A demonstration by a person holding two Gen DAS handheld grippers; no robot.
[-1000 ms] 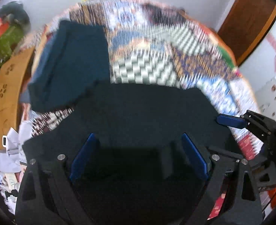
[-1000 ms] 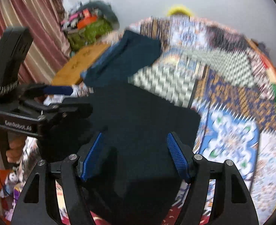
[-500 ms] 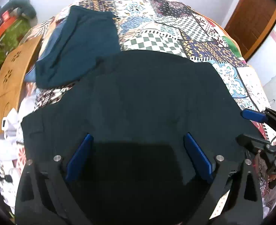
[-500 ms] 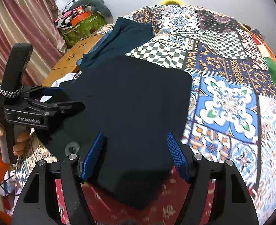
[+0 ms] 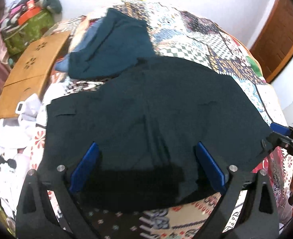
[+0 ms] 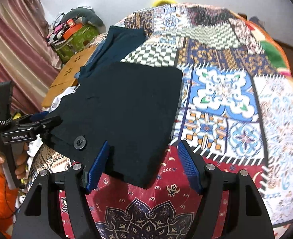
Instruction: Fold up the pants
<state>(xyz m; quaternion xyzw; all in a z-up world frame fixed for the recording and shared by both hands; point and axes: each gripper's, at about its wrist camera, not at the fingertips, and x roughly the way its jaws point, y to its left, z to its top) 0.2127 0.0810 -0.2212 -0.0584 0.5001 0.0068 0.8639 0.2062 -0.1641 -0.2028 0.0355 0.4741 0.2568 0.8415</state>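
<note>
Dark navy pants (image 5: 150, 115) lie folded flat on the patchwork bedspread; they also show in the right wrist view (image 6: 126, 107), with a round button (image 6: 80, 142) near the waist. My left gripper (image 5: 146, 171) is open, its blue pads astride the near edge of the pants. My right gripper (image 6: 144, 165) is open over the near corner of the pants. The left gripper also shows in the right wrist view (image 6: 45, 123), at the pants' left edge. The right gripper shows at the right in the left wrist view (image 5: 273, 133).
A teal folded garment (image 5: 114, 43) lies beyond the pants, overlapping their far edge. A wooden board (image 5: 31, 71) and a green bag (image 5: 27, 29) with clutter stand at the left. White printed cloth (image 5: 13, 135) lies at the bed's left side. A brown door (image 5: 281, 33) is at the right.
The pants came down from held-up and now lie flat. Both grippers drew back toward the near edge, so more bedspread shows in front.
</note>
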